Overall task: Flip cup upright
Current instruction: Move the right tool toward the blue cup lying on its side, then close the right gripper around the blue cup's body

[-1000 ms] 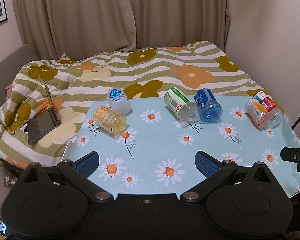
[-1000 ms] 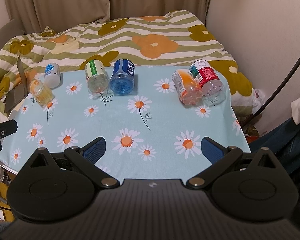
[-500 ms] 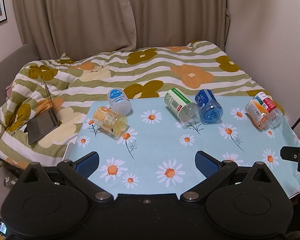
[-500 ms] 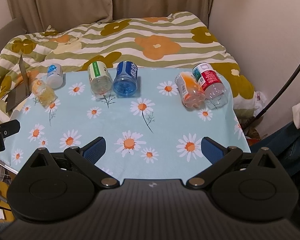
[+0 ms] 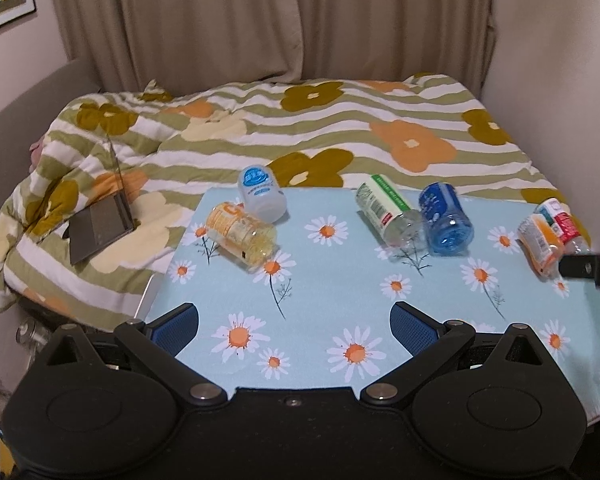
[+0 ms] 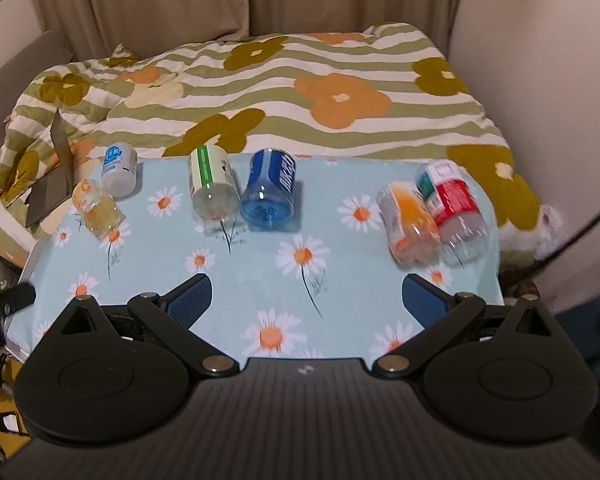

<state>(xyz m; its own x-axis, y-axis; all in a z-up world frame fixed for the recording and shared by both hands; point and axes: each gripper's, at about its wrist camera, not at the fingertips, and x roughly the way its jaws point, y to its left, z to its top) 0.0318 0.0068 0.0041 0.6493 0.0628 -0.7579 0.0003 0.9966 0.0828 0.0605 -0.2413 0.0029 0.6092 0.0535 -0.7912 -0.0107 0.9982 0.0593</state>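
Note:
Several plastic cups lie on their sides on a daisy-print tablecloth point(image 5: 340, 280). At the left lie a yellow cup point(image 5: 240, 230) and a white one with a blue label point(image 5: 260, 194). In the middle lie a green-and-white cup point(image 5: 386, 210) and a blue cup point(image 5: 446, 220). At the right lie an orange cup point(image 6: 410, 222) and a red-labelled cup point(image 6: 454, 210). My left gripper point(image 5: 294, 330) is open and empty above the near edge. My right gripper point(image 6: 306, 300) is open and empty, short of the orange cup.
A bed with a striped flower-print duvet point(image 5: 320, 128) lies behind the table. An open laptop point(image 5: 100, 224) rests on the bed at the left. Curtains point(image 5: 260, 20) hang at the back and a wall point(image 6: 540, 60) is close on the right.
Both grippers have moved forward over the table, so the cups appear nearer. The right gripper has advanced more, toward the orange and red cups. Jaws stay open.

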